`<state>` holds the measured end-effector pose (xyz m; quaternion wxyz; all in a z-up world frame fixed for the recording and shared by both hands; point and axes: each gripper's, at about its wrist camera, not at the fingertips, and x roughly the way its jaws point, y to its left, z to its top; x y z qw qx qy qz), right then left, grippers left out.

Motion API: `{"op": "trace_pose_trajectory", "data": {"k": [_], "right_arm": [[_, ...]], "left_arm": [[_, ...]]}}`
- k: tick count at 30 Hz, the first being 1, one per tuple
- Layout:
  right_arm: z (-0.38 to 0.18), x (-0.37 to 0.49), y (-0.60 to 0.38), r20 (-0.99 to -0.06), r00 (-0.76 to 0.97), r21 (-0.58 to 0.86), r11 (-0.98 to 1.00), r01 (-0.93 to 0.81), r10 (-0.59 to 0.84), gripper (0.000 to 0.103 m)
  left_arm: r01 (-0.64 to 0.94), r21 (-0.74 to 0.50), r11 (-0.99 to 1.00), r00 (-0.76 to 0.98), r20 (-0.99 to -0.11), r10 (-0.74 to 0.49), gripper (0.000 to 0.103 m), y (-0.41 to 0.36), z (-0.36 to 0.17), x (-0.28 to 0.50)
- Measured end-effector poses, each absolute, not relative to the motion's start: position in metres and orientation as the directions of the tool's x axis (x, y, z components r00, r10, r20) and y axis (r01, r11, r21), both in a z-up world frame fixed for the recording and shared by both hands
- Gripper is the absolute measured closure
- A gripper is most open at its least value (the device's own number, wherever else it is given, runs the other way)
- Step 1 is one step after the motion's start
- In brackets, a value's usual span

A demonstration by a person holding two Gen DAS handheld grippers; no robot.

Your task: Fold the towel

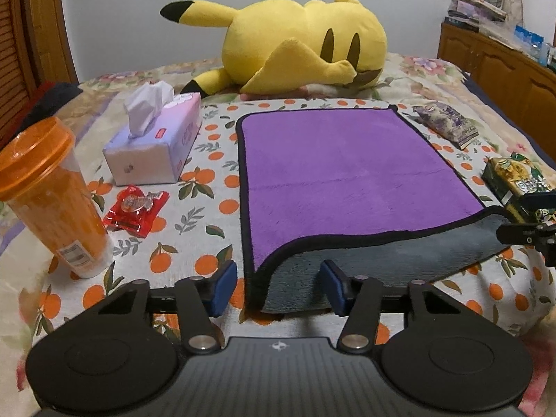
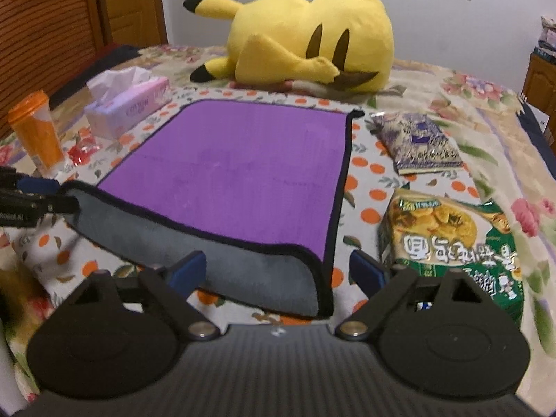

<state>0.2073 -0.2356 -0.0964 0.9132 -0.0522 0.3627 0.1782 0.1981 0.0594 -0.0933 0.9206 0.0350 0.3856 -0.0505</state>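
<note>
A purple towel with a black hem and grey underside lies on the orange-print cloth on the bed; it also shows in the right wrist view. Its near edge is lifted, showing the grey side. My left gripper is open, its blue pads either side of the towel's near left corner. My right gripper is open around the near right corner. Neither is closed on the cloth.
An orange tumbler, a tissue box and a red candy wrapper lie left of the towel. A purple snack bag and a green snack bag lie right. A yellow plush toy lies behind.
</note>
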Motion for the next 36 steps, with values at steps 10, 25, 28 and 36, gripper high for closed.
{"op": "trace_pose_trajectory", "data": {"k": [10, 25, 28, 36], "right_arm": [[-0.107, 0.219, -0.239, -0.719, 0.624, 0.071, 0.926, -0.372, 0.306, 0.018], [-0.111, 0.225, -0.242, -0.742, 0.582, 0.105, 0.915, -0.390, 0.333, 0.042], [-0.112, 0.224, -0.242, -0.746, 0.576, 0.105, 0.913, -0.395, 0.335, 0.051], [-0.114, 0.225, -0.242, -0.752, 0.573, 0.090, 0.912, -0.400, 0.326, 0.079]], "left_arm": [[0.120, -0.006, 0.993, 0.668, -0.739, -0.085, 0.056, 0.064, -0.101, 0.205], [0.125, -0.013, 0.992, 0.648, -0.756, -0.091, 0.074, 0.063, -0.109, 0.204], [0.123, -0.017, 0.992, 0.650, -0.754, -0.093, 0.080, 0.063, -0.109, 0.204], [0.129, -0.018, 0.992, 0.659, -0.745, -0.099, 0.090, 0.063, -0.108, 0.202]]}}
